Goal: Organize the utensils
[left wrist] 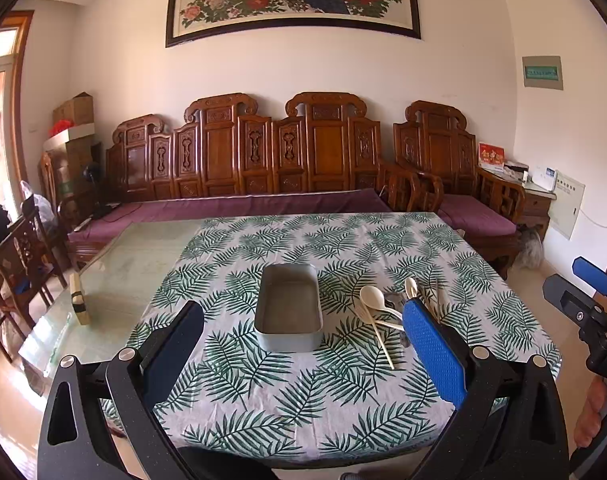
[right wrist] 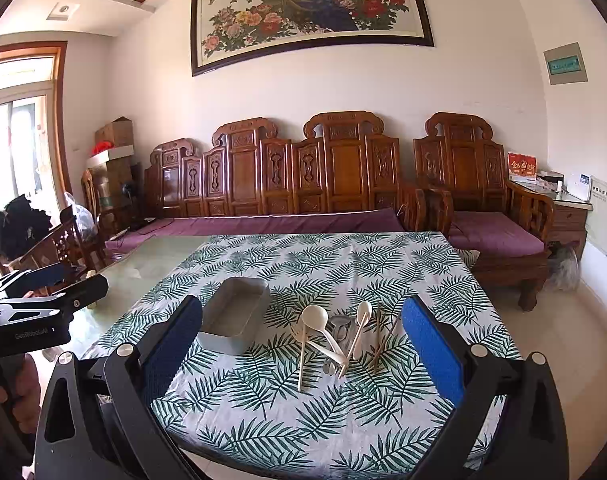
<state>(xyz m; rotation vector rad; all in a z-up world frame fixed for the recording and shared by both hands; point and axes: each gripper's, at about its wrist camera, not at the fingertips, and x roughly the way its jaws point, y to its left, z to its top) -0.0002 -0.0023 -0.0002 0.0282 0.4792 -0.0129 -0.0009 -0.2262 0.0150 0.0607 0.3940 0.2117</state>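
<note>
Right wrist view, utensils (right wrist: 343, 336) on tablecloth, beyond open right claw (right wrist: 303, 344)

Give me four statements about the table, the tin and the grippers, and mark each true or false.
1. The grey tin is empty. True.
2. The pale utensils lie inside the tin. False: they lie in a pile on the leaf-print cloth beside it.
3. The right gripper is clamped on a spoon. False: its jaws stand open and hold nothing.
4. The left gripper is open too. True.
</note>
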